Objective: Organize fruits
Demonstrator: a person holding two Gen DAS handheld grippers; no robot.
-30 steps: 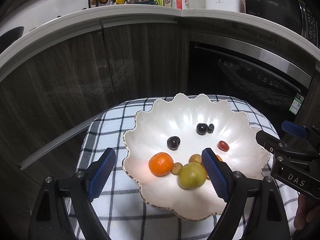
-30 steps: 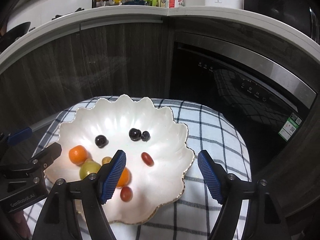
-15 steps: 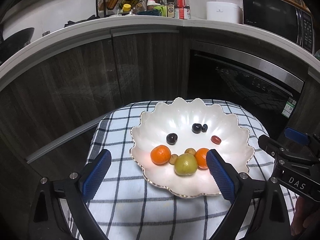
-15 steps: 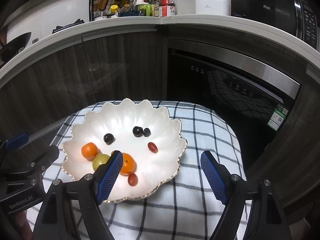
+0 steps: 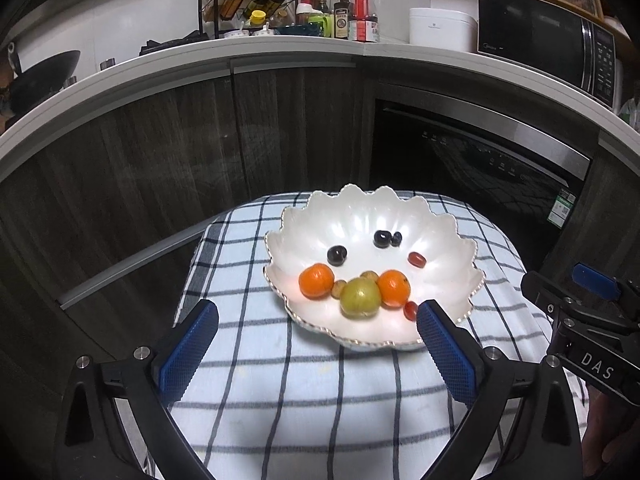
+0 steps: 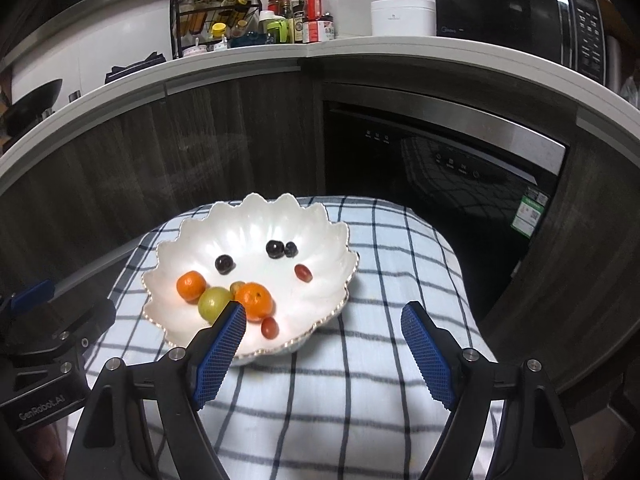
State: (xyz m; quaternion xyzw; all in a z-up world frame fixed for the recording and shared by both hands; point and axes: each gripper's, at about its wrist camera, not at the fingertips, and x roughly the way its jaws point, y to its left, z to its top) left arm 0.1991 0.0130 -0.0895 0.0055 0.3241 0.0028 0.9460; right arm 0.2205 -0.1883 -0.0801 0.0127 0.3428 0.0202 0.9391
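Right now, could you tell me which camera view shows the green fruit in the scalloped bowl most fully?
The left wrist view: the green fruit sits whole and unobstructed between two mandarins. In the right wrist view, the green fruit is partly covered on its lower right by a blue pad of the right tongs.

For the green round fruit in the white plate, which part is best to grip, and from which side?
Probably from above, pads on the near and far sides of the green fruit. It is round, so grip across its widest middle. An orange on its left and another orange on its right crowd those flanks; its top and near side are free.
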